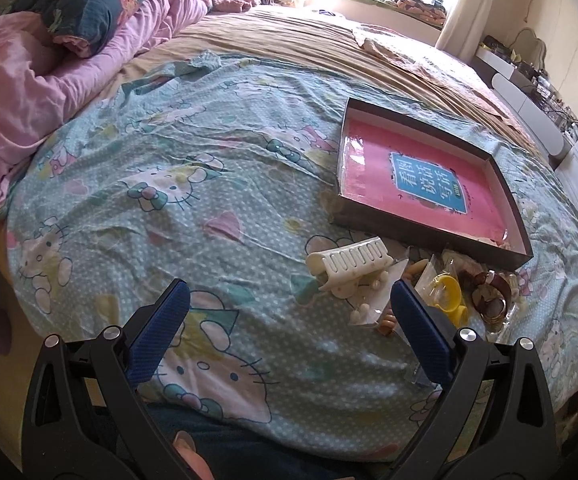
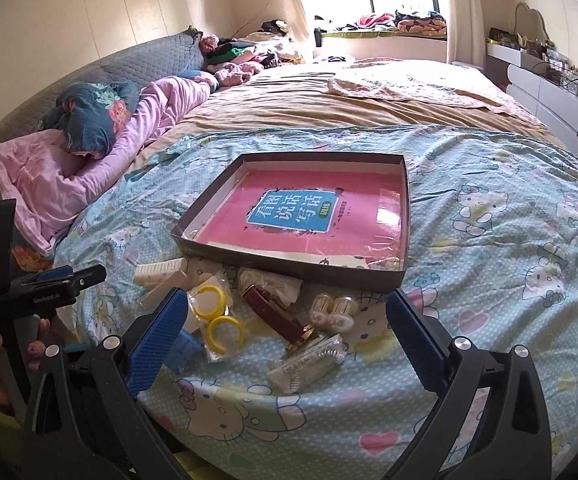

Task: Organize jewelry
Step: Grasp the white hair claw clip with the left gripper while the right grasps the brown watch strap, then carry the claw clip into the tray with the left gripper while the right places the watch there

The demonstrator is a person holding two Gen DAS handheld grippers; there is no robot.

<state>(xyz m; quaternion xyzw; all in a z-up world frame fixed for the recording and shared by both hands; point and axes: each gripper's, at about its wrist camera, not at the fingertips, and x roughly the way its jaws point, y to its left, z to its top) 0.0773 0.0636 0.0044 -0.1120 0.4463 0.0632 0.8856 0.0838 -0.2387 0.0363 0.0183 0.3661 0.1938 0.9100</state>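
Note:
A shallow dark box (image 2: pixel 289 270) lined with a pink book cover lies on the Hello Kitty bedspread; it also shows in the left wrist view (image 1: pixel 429 236). In front of it lies a pile of accessories: a white hair claw (image 1: pixel 349 264), yellow rings in a clear bag (image 2: pixel 219 320), a brown-and-gold watch (image 2: pixel 281 314), cream round earrings (image 2: pixel 333 312) and a bagged clip (image 2: pixel 313 360). My left gripper (image 1: pixel 289 308) is open and empty, just left of the pile. My right gripper (image 2: pixel 287 312) is open and empty, with the pile between its fingers from above.
A pink quilt and a dark flowered pillow (image 2: pixel 89 120) lie at the bed's left. A tan blanket (image 2: pixel 349 100) covers the far half. White drawers and a dresser (image 2: pixel 549 92) stand at the right. The left gripper's body (image 2: pixel 37 296) shows at the left edge.

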